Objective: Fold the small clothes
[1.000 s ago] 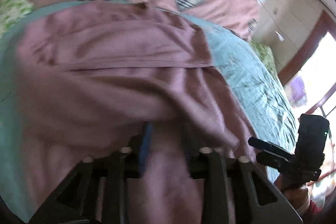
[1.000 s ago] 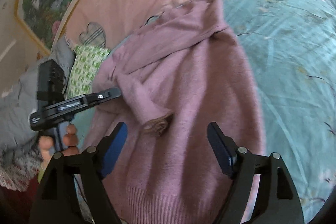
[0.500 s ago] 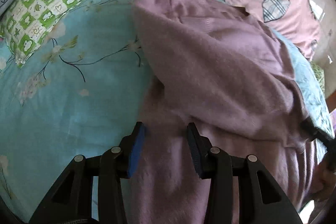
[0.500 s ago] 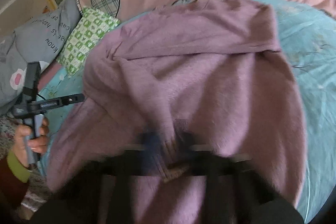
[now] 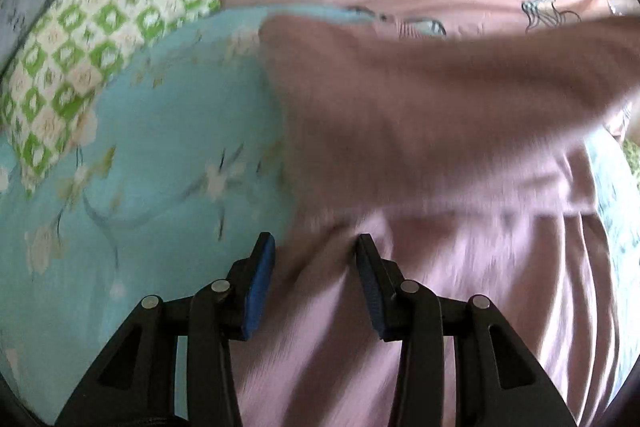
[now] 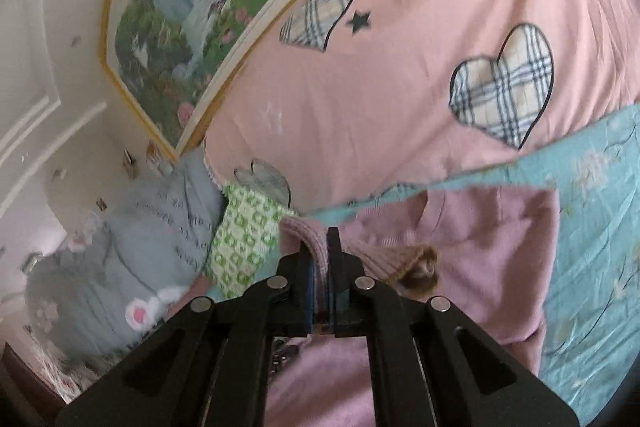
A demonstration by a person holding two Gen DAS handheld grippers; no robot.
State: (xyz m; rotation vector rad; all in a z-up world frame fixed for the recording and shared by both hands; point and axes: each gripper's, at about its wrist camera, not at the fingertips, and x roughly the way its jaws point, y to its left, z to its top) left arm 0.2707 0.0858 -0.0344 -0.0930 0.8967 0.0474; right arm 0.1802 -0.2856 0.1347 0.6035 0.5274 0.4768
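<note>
On the bed, toward the pillow end of the blue floral sheet (image 5: 152, 155), lies the pink sweater (image 5: 460, 267), its body flat on the sheet and one sleeve (image 6: 320, 259) lifted off it; the right gripper (image 6: 320, 247) is clamped tight on that sleeve just behind the brown-trimmed cuff (image 6: 416, 267), which dangles free beside the jaws; the left gripper (image 5: 316, 259) hovers at the sweater's left edge with its jaws part-way apart and no cloth clearly pinched between them. The knit looks soft and heavy, so the raised sleeve could drag the shoulder and rumple the flat body unless the left gripper pins it down; the narrow bite might slip; the loose cuff could flop under the fold; the green checked pillow (image 5: 80, 67) sits near enough to catch a wide swing.
</note>
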